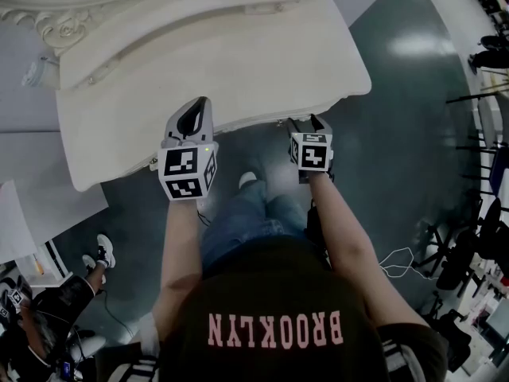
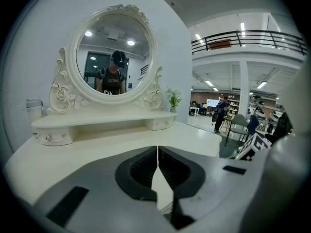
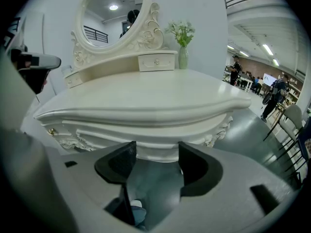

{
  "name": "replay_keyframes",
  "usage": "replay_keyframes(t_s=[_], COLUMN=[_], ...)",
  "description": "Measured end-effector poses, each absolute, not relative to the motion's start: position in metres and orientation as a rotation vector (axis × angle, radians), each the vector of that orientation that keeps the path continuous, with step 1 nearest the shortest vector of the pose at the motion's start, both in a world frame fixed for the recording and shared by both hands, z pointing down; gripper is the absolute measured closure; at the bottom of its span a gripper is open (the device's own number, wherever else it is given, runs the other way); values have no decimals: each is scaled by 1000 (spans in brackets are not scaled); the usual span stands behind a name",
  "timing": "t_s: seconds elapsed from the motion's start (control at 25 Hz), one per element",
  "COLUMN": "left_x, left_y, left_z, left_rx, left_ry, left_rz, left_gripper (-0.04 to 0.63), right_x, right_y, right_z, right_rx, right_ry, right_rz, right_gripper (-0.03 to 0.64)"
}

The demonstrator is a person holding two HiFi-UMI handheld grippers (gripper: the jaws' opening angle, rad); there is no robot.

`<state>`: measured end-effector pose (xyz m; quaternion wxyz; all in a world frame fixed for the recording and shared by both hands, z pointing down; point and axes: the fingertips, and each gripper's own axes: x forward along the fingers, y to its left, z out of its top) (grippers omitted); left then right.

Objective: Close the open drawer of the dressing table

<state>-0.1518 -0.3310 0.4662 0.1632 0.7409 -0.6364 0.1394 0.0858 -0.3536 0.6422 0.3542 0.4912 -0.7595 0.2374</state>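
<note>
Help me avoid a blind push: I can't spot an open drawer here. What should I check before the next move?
1. Is a drawer seen open: cannot tell; the table shows no pulled-out drawer in any view.
2. Is the left gripper empty: ok; shut on nothing, held above the tabletop.
3. Is the right gripper ready to push: ok; open, empty, facing the table's front.
4. Is the right gripper touching that front: cannot tell.
5. Is the vase out of the way: ok; it stands at the back, beside the mirror.
</note>
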Motion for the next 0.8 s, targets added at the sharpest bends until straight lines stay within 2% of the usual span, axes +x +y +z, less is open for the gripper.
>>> replay_keyframes(t_s=[0.8], left_x=[-166], left_y=[-333], left_z=[462], left_rx=[2111], left_ry=[-1852], left_rz=[443], left_gripper=[586], right_x=[76], right_y=[-373], right_z=[642], right_rx=[1300], right_ry=[-1994], right_rz=[600], right_gripper=[357])
